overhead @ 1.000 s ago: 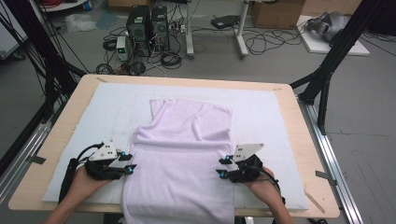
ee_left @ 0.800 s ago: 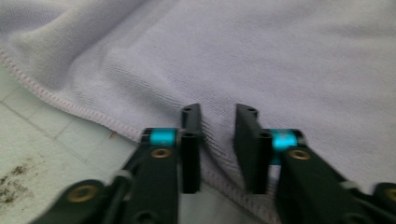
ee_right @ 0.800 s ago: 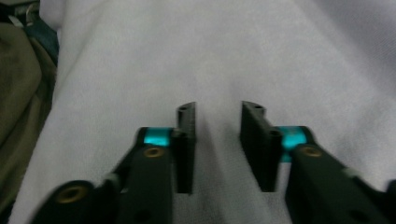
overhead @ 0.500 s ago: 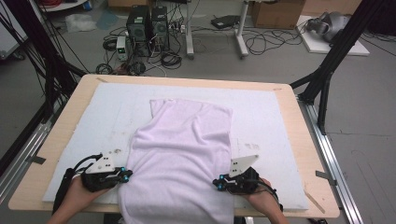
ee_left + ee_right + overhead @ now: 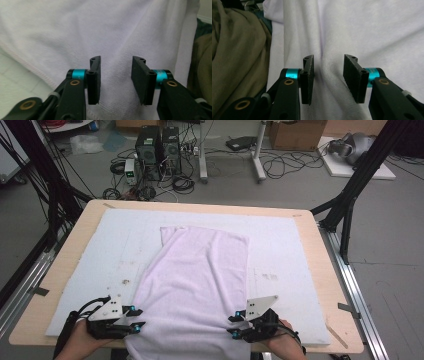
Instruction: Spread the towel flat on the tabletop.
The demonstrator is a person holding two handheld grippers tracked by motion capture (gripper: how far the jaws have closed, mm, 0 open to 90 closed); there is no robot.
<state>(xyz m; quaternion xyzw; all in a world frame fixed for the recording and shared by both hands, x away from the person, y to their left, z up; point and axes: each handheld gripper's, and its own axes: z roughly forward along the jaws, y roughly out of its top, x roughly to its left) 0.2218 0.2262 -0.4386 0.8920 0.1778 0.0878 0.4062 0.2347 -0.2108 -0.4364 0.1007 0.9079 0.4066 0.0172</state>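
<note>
Table under towel; right gripper view: olive cloth.

No readable text, label, brand, number or sign anywhere on the table, the cloth, the grippers or the gear on the floor behind
</note>
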